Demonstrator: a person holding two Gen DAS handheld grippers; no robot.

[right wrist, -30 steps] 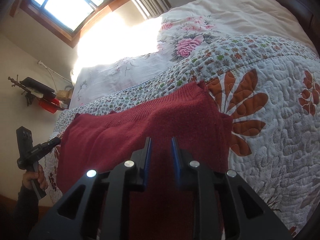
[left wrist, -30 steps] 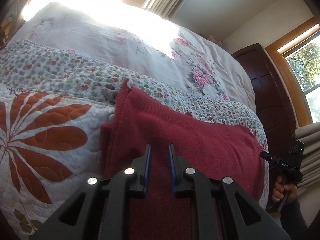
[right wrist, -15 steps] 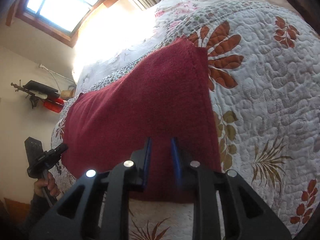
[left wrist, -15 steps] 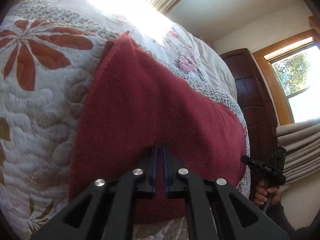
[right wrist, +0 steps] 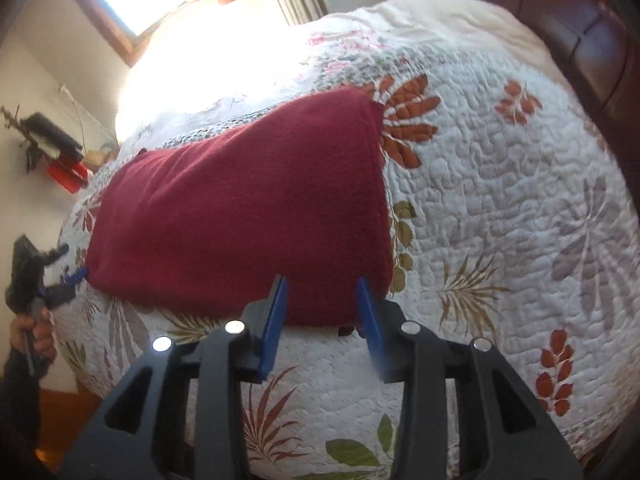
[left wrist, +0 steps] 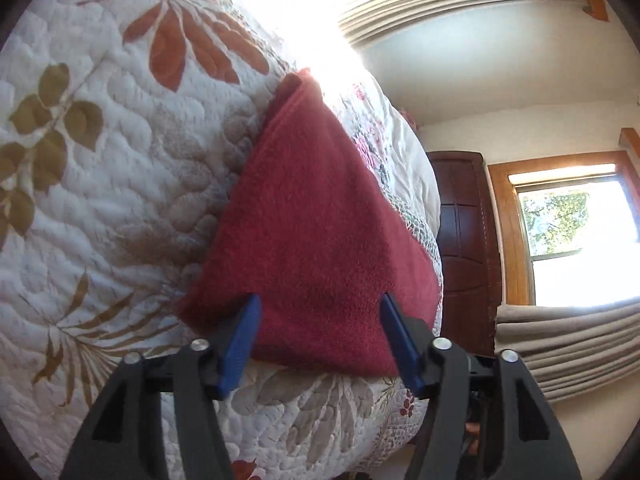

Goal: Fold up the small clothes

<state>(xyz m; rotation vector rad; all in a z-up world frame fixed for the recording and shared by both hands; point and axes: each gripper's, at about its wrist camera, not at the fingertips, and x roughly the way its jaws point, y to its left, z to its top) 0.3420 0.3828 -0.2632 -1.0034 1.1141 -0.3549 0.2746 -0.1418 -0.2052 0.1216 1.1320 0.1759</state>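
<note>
- Cloth [left wrist: 320, 240], dark red and already doubled over, is lying flat on the quilt [left wrist: 100, 200] of the bed, near the bed's front edge.
- Left gripper [left wrist: 320, 322] is being held wide open at the cloth's near edge; nothing is being gripped, and the blue fingers [left wrist: 244, 332] are straddling the fold.
- Right gripper [right wrist: 322, 312] is likewise being held open and empty over the near right corner of the cloth [right wrist: 248, 208].
- In the right view, the left gripper [right wrist: 70, 276] is being held by a hand [right wrist: 32, 332] at the cloth's far left corner.
- The fold is judged to be laid down, with the release now being completed.
- For a clean release, the grippers are best being drawn straight back and slightly up, so that the top layer is not being dragged.
- Edges are being judged as roughly aligned; whether the lower layer is lining up exactly cannot be told.
- If another fold is being planned, both layers at a short end should be pinched together, since the fleecy fabric is likely to be sliding layer on layer.
</note>
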